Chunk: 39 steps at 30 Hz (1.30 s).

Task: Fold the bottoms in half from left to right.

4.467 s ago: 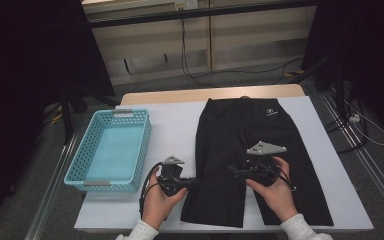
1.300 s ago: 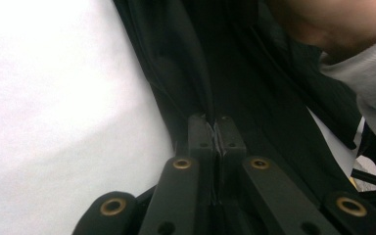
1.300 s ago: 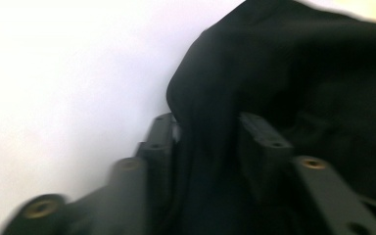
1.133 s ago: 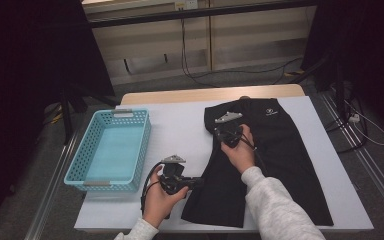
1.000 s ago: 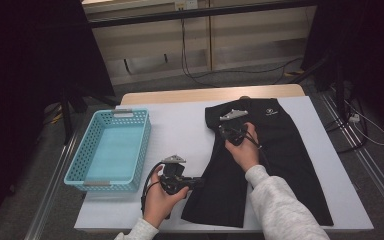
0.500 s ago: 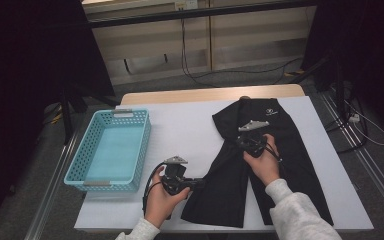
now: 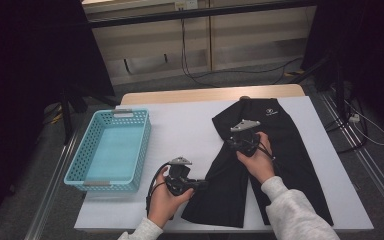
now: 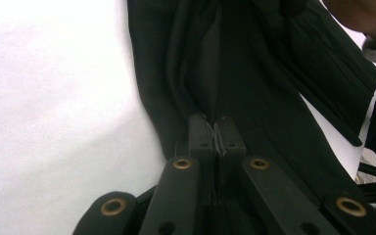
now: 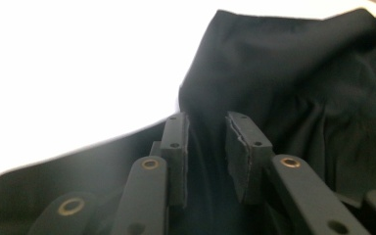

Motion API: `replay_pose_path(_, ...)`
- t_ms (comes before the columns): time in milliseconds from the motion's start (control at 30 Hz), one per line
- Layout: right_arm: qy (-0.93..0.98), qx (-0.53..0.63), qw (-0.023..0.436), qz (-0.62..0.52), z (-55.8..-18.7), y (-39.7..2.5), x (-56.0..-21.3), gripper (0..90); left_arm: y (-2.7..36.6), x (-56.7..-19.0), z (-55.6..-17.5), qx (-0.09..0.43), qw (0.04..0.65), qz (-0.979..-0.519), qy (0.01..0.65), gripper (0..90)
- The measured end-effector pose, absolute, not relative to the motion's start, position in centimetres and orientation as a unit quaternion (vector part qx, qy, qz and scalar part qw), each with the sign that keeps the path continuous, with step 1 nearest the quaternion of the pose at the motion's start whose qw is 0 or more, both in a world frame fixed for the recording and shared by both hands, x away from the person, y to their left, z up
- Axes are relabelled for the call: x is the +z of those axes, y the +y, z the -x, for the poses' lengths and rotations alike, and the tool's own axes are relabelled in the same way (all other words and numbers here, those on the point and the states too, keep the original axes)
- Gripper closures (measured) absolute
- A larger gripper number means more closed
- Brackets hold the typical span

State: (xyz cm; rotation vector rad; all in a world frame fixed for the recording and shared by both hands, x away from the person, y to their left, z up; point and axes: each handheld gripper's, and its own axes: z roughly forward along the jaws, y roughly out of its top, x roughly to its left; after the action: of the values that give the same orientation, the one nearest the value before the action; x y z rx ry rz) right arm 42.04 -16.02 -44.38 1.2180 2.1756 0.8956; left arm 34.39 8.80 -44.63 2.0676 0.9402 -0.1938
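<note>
Near the desk's point(image 7: 180, 125) front edge, the left gripper point(image 7: 200, 184) has its jaws pinched tight on the left edge of the black pants point(image 7: 280, 145), cloth squeezed between the pads. Pants lie spread over the right half of the desk, waistband far. Right gripper point(image 7: 232, 143) sits on the folded-over left leg, jaws partly apart with cloth between them, not clamped. Blue basket point(image 7: 111, 150) sits left.
</note>
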Motion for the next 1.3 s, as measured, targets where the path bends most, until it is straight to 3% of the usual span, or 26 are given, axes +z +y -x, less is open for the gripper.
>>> replay_pose_path(233,0.805,0.325,0.247,-0.431,-43.8,-14.2,-44.4,60.6,8.9,-44.5,-34.4,-0.079,0.419,-0.823,0.375,88.6)
replay_pose_path(400,0.822,0.286,0.25,-0.424,-45.0,-13.2,-45.5,59.3,8.9,-44.6,-34.4,-0.078,0.42,-0.822,0.376,88.7)
replay_pose_path(667,0.82,0.304,0.217,-0.435,-46.0,-13.6,-45.6,86.4,9.0,-44.4,-34.4,-0.072,0.425,-0.819,0.379,88.8)
replay_pose_path(1033,0.77,0.371,0.206,-0.477,-46.3,-16.4,-41.8,90.0,8.0,-42.9,-34.2,-0.079,0.46,-0.805,0.365,89.2)
replay_pose_path(1300,0.768,0.374,0.207,-0.477,-46.2,-16.9,-41.3,90.0,8.2,-42.9,-34.4,-0.081,0.461,-0.803,0.369,89.2)
